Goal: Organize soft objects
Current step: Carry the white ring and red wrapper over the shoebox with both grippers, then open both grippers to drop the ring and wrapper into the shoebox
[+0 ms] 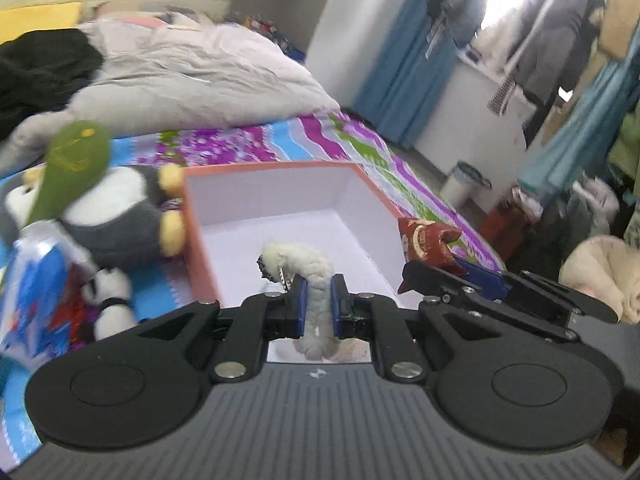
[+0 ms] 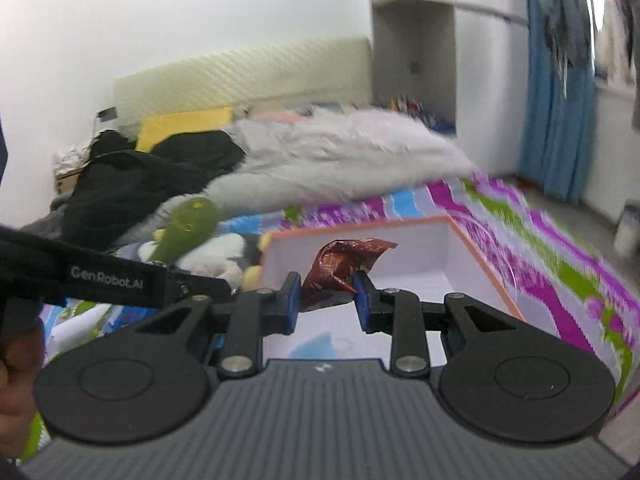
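Observation:
An orange box with a white inside (image 1: 200,248) stands open on the bed. My left gripper (image 1: 319,304) is shut on a white fuzzy plush strip (image 1: 308,264) and holds it over the box. My right gripper (image 2: 326,300) is shut on a crumpled red-brown snack packet (image 2: 340,268) above the box (image 2: 480,256); that gripper (image 1: 404,280) and packet (image 1: 424,240) also show in the left wrist view at the box's right wall. A grey and white plush penguin (image 1: 116,208) with a green cactus plush (image 1: 72,164) lies left of the box.
A blue and white can (image 1: 36,292) stands at the left by a small panda plush (image 1: 112,300). A grey duvet (image 1: 192,80) and black clothes (image 2: 132,184) lie further up the bed. A white bin (image 1: 464,184) stands on the floor beyond the bed.

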